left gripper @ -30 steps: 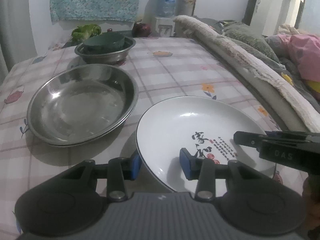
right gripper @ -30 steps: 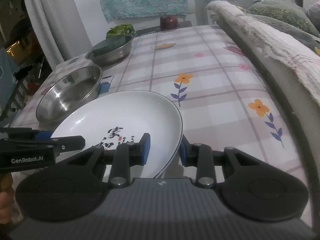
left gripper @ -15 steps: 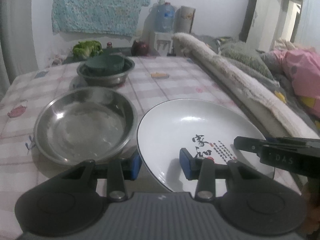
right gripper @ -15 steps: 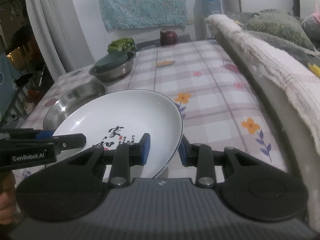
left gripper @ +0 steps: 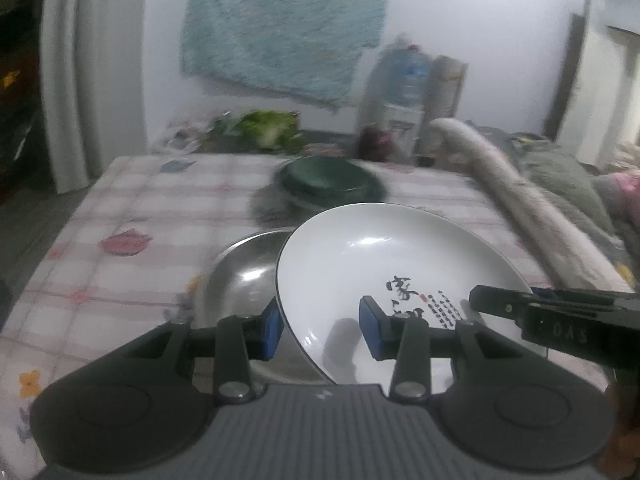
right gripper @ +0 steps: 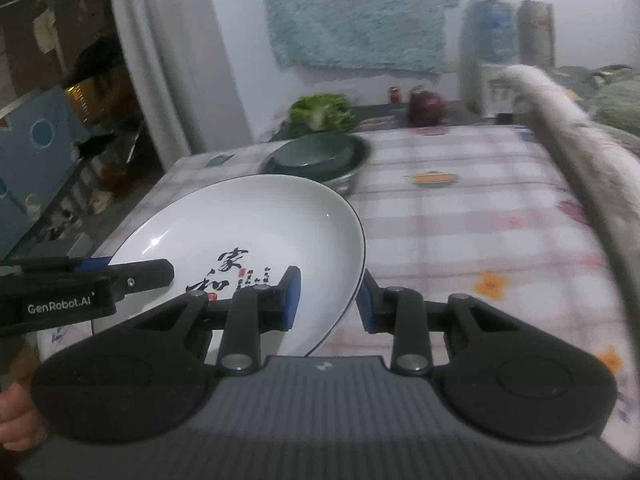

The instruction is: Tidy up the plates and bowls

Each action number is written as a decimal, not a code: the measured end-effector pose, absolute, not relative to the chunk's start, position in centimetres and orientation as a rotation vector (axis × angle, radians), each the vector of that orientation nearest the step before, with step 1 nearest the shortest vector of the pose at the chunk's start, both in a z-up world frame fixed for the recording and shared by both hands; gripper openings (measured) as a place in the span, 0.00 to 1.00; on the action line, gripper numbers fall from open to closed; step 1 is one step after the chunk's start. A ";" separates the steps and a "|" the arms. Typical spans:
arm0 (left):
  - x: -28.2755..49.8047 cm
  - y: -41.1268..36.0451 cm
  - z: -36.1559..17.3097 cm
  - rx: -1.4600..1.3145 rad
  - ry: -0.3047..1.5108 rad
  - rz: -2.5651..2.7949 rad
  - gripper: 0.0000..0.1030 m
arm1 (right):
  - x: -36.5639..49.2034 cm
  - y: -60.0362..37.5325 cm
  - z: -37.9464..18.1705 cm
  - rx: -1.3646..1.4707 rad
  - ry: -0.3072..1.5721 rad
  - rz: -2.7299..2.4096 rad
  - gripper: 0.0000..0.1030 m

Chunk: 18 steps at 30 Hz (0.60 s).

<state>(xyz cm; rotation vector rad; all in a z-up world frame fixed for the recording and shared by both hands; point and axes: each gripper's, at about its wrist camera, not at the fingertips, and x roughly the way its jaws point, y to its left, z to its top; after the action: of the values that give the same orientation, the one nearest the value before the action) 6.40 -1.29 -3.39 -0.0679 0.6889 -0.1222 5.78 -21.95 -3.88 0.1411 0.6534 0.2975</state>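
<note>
White round ceramic plate with black calligraphy (left gripper: pixel 384 264) held up off the checked floral tablecloth (left gripper: pixel 160 208), gripped on 2 sides. Left gripper (left gripper: pixel 320 322) clamps its rim at the plate's 8 o'clock, 1 blue pad under, 1 on the inner face. Right gripper (right gripper: pixel 326 300) clamps the rim at 4 o'clock. Shiny steel round basin (left gripper: pixel 240 276) sits partly under the plate's 9 o'clock edge. Dark green bowl nested in a steel bowl (left gripper: pixel 332 184) at 12 o'clock, blurred. Green leafy vegetable (right gripper: pixel 322 112) beyond it.
</note>
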 end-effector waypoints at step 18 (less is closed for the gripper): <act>10.2 5.3 -6.5 -0.055 0.745 -0.034 0.54 | 12.7 -17.5 -6.1 0.083 0.706 0.301 0.40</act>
<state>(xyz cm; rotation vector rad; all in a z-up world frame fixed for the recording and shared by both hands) 10.23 5.28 -6.45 -0.0555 0.7448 -0.0336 12.65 -17.48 -6.14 0.0833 0.7059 0.3010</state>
